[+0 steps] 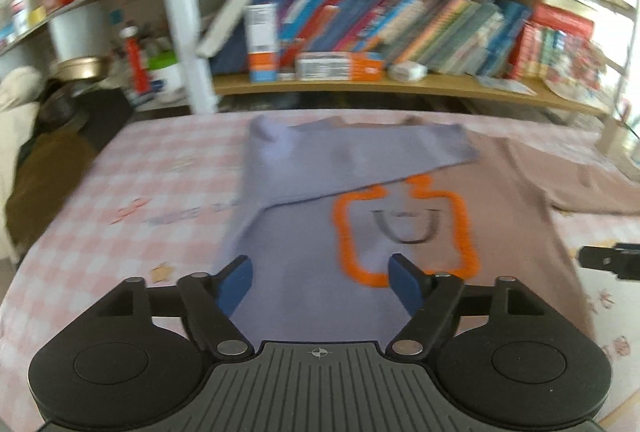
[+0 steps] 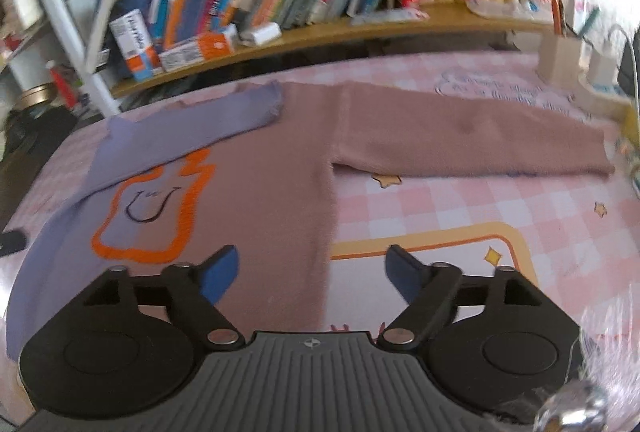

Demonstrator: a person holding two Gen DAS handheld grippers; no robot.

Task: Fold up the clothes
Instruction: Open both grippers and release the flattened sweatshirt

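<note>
A two-tone sweater (image 1: 304,272) (image 2: 264,192), purple on its left half and brown on its right, lies flat on the pink checked tablecloth (image 1: 100,232) (image 2: 420,204). An orange outline with a smile (image 1: 404,228) (image 2: 152,212) marks its chest. The purple sleeve (image 1: 352,152) (image 2: 192,128) is folded across the chest. The brown sleeve (image 2: 460,140) stretches out flat to the right. My left gripper (image 1: 320,272) hovers open above the lower purple part. My right gripper (image 2: 312,264) hovers open over the brown hem edge. Neither holds anything.
A bookshelf (image 1: 360,84) (image 2: 320,28) full of books and boxes runs along the table's far side. A white upright post (image 1: 180,12) stands at its left. A small wooden holder (image 2: 560,60) sits at the table's far right. The right gripper's tip (image 1: 612,260) shows at the edge.
</note>
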